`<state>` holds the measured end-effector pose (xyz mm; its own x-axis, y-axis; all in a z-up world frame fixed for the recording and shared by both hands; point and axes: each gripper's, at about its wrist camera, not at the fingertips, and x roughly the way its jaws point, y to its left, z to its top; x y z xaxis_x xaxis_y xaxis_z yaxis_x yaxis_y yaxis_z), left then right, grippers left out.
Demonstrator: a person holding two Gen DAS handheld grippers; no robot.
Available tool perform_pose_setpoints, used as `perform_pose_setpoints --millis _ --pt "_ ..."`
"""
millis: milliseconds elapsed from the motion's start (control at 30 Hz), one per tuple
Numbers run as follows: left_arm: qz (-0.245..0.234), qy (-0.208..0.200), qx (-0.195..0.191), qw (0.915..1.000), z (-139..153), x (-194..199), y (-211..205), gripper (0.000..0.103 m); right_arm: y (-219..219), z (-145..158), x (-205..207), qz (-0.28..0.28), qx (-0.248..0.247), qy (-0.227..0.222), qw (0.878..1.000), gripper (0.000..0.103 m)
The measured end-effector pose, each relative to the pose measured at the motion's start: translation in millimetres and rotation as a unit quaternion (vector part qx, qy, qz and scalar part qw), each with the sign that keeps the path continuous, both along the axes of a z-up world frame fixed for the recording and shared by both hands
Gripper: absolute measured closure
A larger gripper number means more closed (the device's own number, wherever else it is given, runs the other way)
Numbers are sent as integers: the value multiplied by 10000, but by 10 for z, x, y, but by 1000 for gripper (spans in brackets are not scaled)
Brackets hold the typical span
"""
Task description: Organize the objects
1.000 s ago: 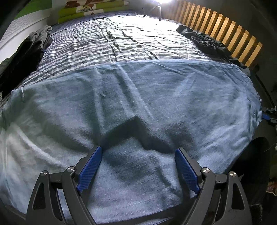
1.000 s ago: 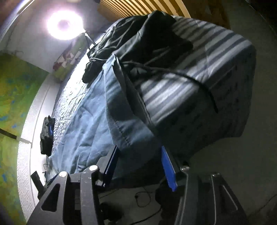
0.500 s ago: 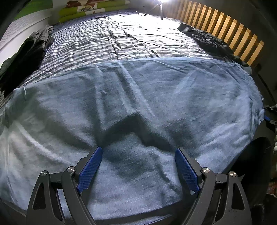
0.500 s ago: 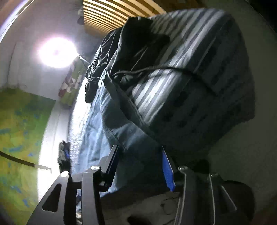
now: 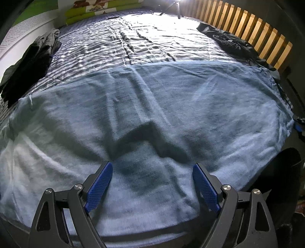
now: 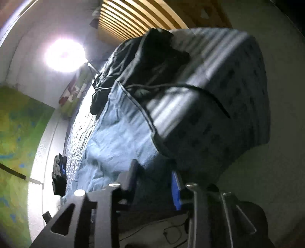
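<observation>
On the far left of your left-wrist view, a heap of dark clothes (image 5: 28, 64) lies at the left edge of the bed (image 5: 152, 38), on its striped cover. Behind it, at the far end, green cushions (image 5: 91, 11) sit against the wall. The light blue blanket (image 5: 171, 99) is spread flat over the near half of the bed, from the left edge across to the right, with a soft ridge rising in its middle. Your left tool (image 5: 151, 171) hangs just over the near part of that blanket with its blue pads standing wide apart and nothing between them. Further right, a second bundle of dark clothes (image 5: 232, 42) lies on the stripes beside the slatted wooden headboard (image 5: 257, 32).

In your right-wrist view, which is blurred, a green wall (image 6: 17, 124) fills the left and a bright lamp (image 6: 64, 55) glares above it. The blanket (image 6: 106, 141) runs up the middle, and its near edge hangs down at the corner of the bed. Your right tool (image 6: 153, 182) is at that edge with its jaws opening; a fold of the blanket sits between them, though you cannot tell through the blur whether the pads touch it. To the right, a black cable (image 6: 200, 91) trails across the striped corner of the mattress (image 6: 219, 114).
</observation>
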<state>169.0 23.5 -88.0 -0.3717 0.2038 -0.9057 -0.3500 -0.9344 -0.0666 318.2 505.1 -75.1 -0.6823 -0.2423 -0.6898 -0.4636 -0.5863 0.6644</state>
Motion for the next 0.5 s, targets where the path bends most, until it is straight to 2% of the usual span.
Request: perform_pose_setpoints --millis 67,233,267,300,367,500 --pt "-79 38 22 10000 44 52 43 15 8 -51 20 34 -118 8 9999 56" --pt "-271 135 87 9995 165 134 193 15 13 -176 -114 56 -807 120 9966 53" --pt "-285 157 100 9994 193 142 211 15 13 -196 -127 -23 -923 129 9956 60" --pt "-296 177 113 9993 218 153 226 15 4 -179 -120 -112 -937 142 9954 75" --pt "-318 236 135 9991 284 176 241 15 -54 -49 -124 -71 -662 173 9976 87" --pt "-307 291 230 9988 384 181 194 15 -201 388 -141 58 -74 418 9991 90"
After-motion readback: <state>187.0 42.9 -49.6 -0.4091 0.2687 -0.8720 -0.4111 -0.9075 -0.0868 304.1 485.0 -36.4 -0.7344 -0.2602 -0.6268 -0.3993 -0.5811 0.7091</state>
